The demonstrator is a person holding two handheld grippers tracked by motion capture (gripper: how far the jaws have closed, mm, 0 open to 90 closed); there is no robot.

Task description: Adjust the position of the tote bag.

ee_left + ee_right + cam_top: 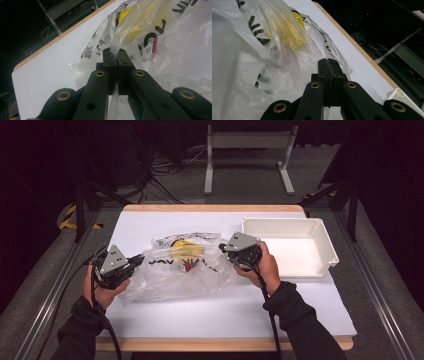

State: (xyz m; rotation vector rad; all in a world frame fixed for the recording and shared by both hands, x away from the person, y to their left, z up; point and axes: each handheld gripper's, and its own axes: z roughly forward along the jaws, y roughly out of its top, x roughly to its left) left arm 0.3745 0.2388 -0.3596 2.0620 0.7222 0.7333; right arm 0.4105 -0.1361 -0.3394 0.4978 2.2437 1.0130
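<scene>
Now both grippers pinch the clear plastic bag from its two ends.

At centre frame of the high view, the plastic bag (182,267) lies on the white table (225,310), a yellow item (186,251) inside it and the white bin (320,240) at right. The left gripper (114,53) has its jaws closed tight on a fold of film; the right gripper (328,62) is likewise clamped on the bag's edge. Next, I judge, comes drawing the ends apart or lifting together, which calls for even tension so the thin film neither slips nor tears.
</scene>
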